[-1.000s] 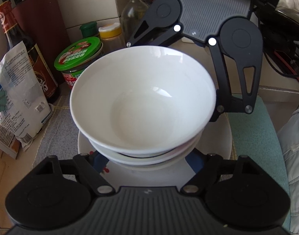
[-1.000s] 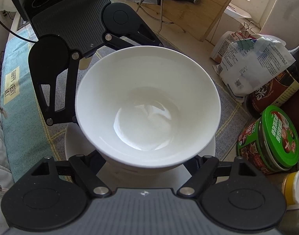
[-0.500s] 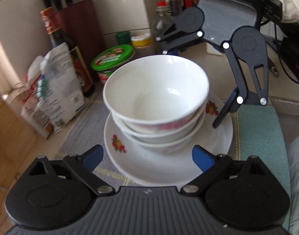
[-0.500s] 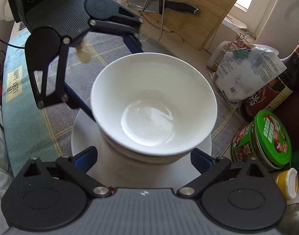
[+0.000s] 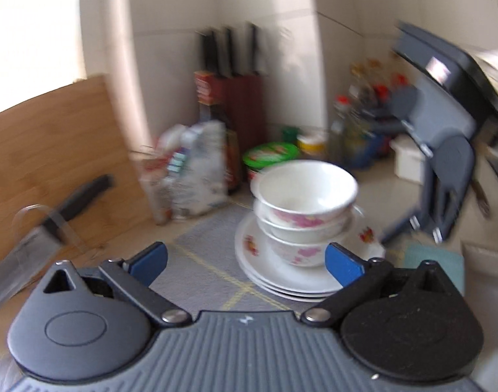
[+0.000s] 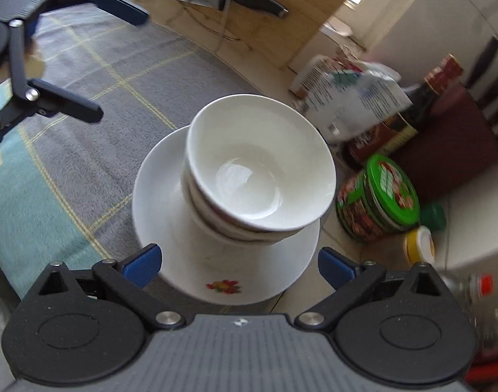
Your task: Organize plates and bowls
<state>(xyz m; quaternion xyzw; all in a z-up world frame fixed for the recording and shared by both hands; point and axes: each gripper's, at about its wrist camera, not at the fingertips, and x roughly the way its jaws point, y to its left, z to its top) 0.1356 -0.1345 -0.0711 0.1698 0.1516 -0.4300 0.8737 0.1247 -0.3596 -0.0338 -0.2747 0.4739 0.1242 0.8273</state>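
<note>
Both grippers have pulled back from the stacked bowls [image 6: 258, 170], which sit nested on the plates [image 6: 170, 176] atop the grey checked mat [image 6: 95, 75]. Left gripper [image 5: 245, 261] and right gripper [image 6: 239, 263] gape wide, holding nothing.

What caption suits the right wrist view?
Open right gripper above nested bowls on a plate.
</note>
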